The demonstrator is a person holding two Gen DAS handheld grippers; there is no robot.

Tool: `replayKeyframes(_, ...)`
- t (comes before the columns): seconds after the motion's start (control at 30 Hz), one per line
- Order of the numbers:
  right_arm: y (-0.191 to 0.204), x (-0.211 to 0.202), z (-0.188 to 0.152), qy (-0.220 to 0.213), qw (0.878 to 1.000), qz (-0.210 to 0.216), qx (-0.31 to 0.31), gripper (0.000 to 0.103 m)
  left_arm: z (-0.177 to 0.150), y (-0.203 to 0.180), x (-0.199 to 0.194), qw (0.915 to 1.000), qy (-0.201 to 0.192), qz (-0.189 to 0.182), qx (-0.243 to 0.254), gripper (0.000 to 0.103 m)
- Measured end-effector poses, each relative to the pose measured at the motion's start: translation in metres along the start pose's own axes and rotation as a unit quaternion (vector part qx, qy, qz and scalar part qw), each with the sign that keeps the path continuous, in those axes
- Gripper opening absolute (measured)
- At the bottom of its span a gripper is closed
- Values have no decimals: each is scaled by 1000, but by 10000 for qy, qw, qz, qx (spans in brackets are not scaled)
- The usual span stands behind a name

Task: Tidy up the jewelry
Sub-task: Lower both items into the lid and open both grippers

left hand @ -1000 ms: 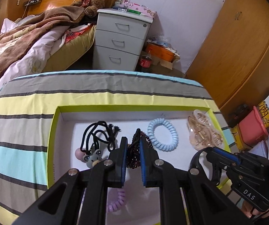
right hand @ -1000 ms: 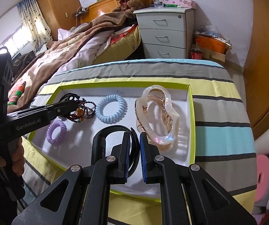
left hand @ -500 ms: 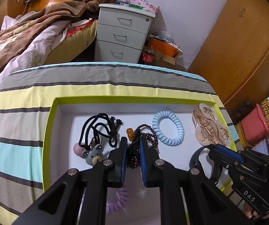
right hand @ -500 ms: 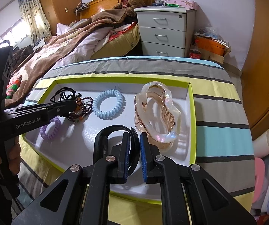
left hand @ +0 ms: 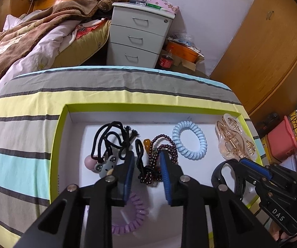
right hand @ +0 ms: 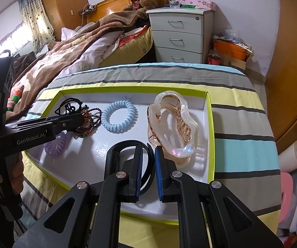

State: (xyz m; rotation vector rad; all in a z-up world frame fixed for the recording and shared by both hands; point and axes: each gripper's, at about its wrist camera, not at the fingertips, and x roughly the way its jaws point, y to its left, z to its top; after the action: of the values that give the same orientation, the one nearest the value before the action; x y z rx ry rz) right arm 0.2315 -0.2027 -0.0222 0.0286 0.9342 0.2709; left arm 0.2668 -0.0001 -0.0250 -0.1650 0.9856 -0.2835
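My left gripper [left hand: 146, 165] stands parted around the limp, slippery bead bracelet [left hand: 161, 155] at twelve o'clock in the tray [left hand: 57, 136], best pinched at its bunched strands, while my right gripper [right hand: 148, 161] pinches the stiff black band [right hand: 127, 146].

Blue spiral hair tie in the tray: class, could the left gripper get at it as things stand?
Probably yes. The blue spiral hair tie lies flat and uncovered, just right of the open left gripper, which straddles the bead bracelet; only that bracelet touches its edge.
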Motion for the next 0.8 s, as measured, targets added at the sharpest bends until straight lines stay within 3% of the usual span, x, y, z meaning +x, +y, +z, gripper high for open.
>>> replayKeyframes(0.1, 0, -2, 0, -26, 10000, 22, 36, 12, 0, 1, -2, 10000, -29, -7, -28, 42)
replayKeyframes(0.27, 2, -9, 0, -104, 9999, 64, 92, 13, -1, 1, -10, 9999, -91, -41, -57, 44)
replayKeyframes(0.47, 6, -23, -3, -209, 9996, 92, 137, 13, -4, -1, -27, 9998, -191, -103, -21, 55)
replayKeyframes(0.63, 9, -45, -8, -374, 9991, 149, 131, 15, -12, -6, -52, 9992, -365, -149, -1, 65)
replayKeyframes(0.8, 15, -66, -21, -496, 9985, 231, 74, 16, -30, -9, -85, 9980, -596, -217, 85, 67)
